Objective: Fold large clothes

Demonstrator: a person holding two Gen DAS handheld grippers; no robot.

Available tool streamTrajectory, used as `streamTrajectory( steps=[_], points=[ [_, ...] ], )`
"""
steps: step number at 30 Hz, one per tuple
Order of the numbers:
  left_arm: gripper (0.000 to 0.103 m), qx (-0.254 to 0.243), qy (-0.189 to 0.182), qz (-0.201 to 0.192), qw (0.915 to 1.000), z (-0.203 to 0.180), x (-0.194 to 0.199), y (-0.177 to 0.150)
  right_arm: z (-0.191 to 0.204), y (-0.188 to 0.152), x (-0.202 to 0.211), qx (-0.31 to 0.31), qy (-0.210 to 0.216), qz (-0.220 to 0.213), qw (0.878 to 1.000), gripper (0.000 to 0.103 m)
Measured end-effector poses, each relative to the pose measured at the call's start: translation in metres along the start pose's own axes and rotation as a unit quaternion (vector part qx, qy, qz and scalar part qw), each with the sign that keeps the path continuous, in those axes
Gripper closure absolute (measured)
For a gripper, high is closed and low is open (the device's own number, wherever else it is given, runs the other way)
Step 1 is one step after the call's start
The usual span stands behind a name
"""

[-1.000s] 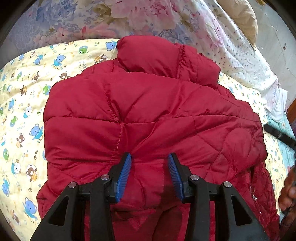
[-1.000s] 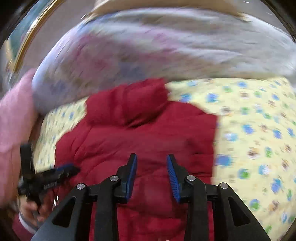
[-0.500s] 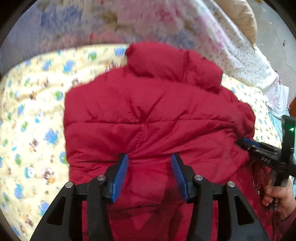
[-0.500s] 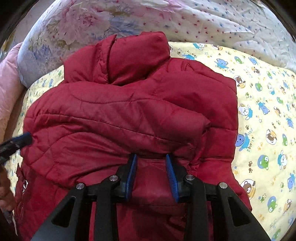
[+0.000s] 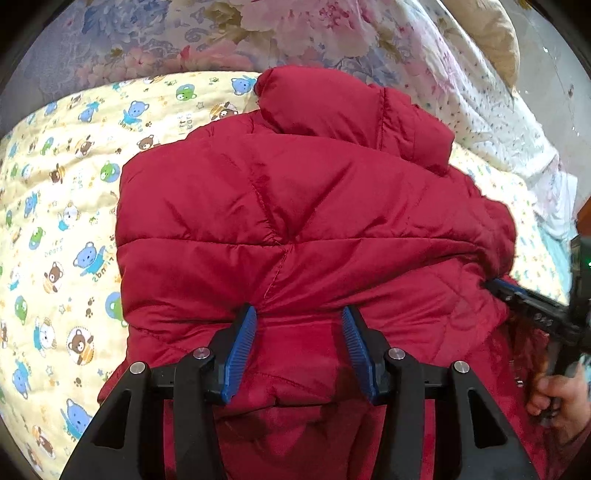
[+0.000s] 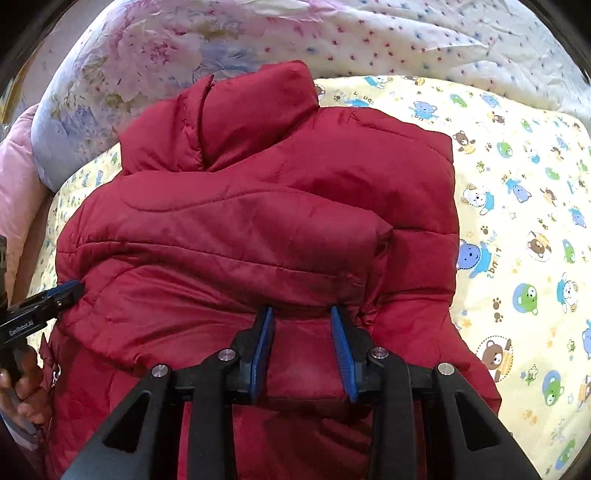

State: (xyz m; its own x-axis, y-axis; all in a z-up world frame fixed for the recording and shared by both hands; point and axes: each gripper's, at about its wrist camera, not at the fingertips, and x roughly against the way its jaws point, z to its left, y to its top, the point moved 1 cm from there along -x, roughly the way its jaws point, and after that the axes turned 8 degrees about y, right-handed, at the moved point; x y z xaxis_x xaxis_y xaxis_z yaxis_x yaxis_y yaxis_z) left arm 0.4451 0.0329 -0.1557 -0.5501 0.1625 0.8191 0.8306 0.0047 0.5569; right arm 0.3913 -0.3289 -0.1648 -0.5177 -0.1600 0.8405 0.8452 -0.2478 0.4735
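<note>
A red quilted puffer jacket point(image 5: 295, 206) lies on the bed with its collar at the far end and both sleeves folded in over the body. My left gripper point(image 5: 299, 336) is open, its blue pads over the jacket's near left part. My right gripper point(image 6: 303, 339) is open over the jacket point(image 6: 266, 221) at its near right part, with red fabric lying between the pads. Each gripper shows at the jacket's side edge in the other's view: the right gripper point(image 5: 495, 286) and the left gripper point(image 6: 72, 288).
A yellow bear-print sheet point(image 5: 62, 221) covers the bed point(image 6: 524, 229). A floral quilt point(image 5: 258, 33) is piled behind the collar. A pink cloth point(image 6: 14, 192) lies at the far left edge of the right wrist view.
The right gripper swung in from a blurred pass and settled over the jacket's right part. The left gripper shifted right and closer over the jacket. Both stayed open.
</note>
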Motion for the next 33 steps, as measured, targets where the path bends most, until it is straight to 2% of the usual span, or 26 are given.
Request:
streamTrajectory(
  steps=[4, 9, 14, 20, 24, 28, 30, 33],
  points=[
    [0.054, 0.020, -0.007, -0.010, 0.9997, 0.015, 0.017, -0.002, 0.000, 0.000, 0.000, -0.006, 0.007, -0.001, 1.000, 0.069],
    [0.054, 0.034, -0.011, 0.005, 0.9993, 0.022, 0.004, -0.009, 0.000, -0.002, 0.001, -0.002, 0.004, -0.002, 1.000, 0.069],
    [0.054, 0.008, 0.021, 0.004, 0.9997, 0.011, -0.002, -0.009, -0.005, -0.001, 0.003, -0.011, 0.013, -0.003, 1.000, 0.069],
    [0.054, 0.013, 0.017, 0.018, 0.9996, 0.011, -0.004, -0.005, -0.007, -0.011, 0.037, -0.052, 0.044, -0.024, 0.997, 0.069],
    [0.054, 0.011, 0.033, 0.021, 0.9992, 0.007, -0.004, -0.003, 0.000, -0.023, 0.059, -0.042, 0.043, -0.022, 0.998, 0.065],
    [0.054, 0.016, 0.045, 0.024, 0.9986, 0.003, -0.003, -0.003, 0.013, -0.016, 0.060, -0.014, 0.044, -0.024, 0.999, 0.064],
    [0.053, 0.012, 0.049, 0.024, 0.9984, 0.001, -0.003, -0.003, 0.021, -0.008, 0.049, 0.004, 0.028, -0.021, 0.999, 0.063],
    [0.053, 0.006, 0.046, 0.024, 0.9986, 0.001, -0.002, -0.003, 0.015, -0.004, 0.016, 0.014, -0.019, 0.023, 0.999, 0.052]
  ],
)
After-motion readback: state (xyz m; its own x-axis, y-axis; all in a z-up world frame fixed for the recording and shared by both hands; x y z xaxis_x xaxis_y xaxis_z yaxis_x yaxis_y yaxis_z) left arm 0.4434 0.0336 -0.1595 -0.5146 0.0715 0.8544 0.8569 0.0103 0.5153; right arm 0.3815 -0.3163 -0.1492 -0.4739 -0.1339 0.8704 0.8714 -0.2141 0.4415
